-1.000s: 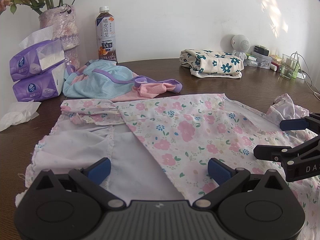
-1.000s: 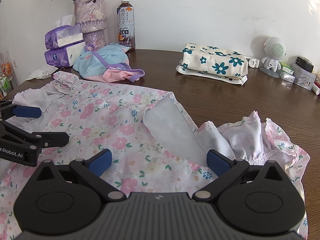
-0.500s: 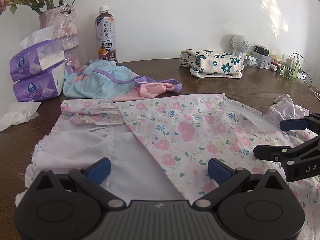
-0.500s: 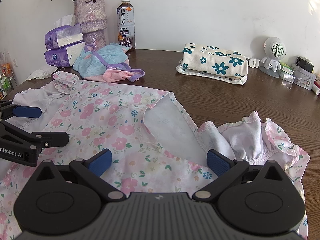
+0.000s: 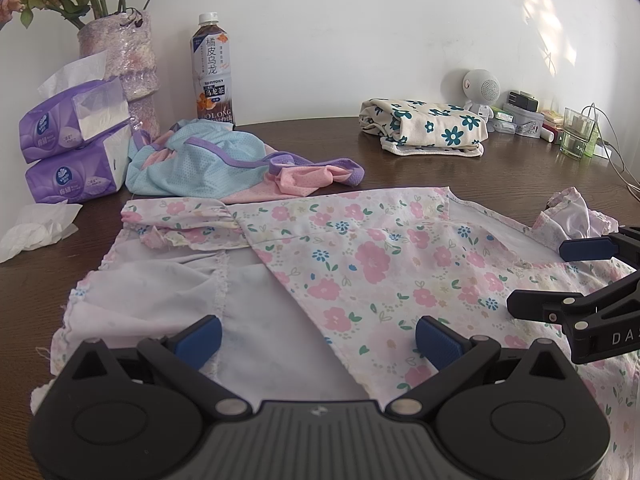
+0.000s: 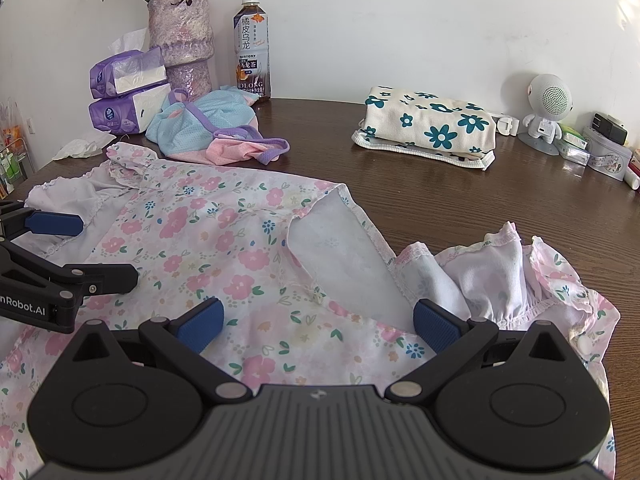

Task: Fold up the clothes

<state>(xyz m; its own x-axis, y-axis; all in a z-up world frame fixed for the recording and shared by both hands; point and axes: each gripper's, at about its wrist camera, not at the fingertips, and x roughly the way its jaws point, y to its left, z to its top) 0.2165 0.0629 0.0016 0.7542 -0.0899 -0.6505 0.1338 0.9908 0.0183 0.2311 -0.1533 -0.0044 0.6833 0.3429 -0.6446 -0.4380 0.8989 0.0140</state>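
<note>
Sunlit white wall (image 5: 360, 20), dark wooden table (image 6: 460, 200)

three garments (image 5: 360, 264), two tissue packs (image 5: 72, 120), one bottle (image 5: 212, 76), one vase (image 5: 120, 52)

- Nothing is visibly changing across either wrist view.
- The left gripper (image 5: 318, 338) and right gripper (image 6: 318, 320) are not shifting, and their jaws are not widening or closing.
- The floral garment (image 5: 360, 256) is not sliding, lifting or creasing anywhere.

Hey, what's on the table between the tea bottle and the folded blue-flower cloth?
Nothing: bare brown table runs from the tea bottle to the folded blue-flower cloth, clearest in the right wrist view.
</note>
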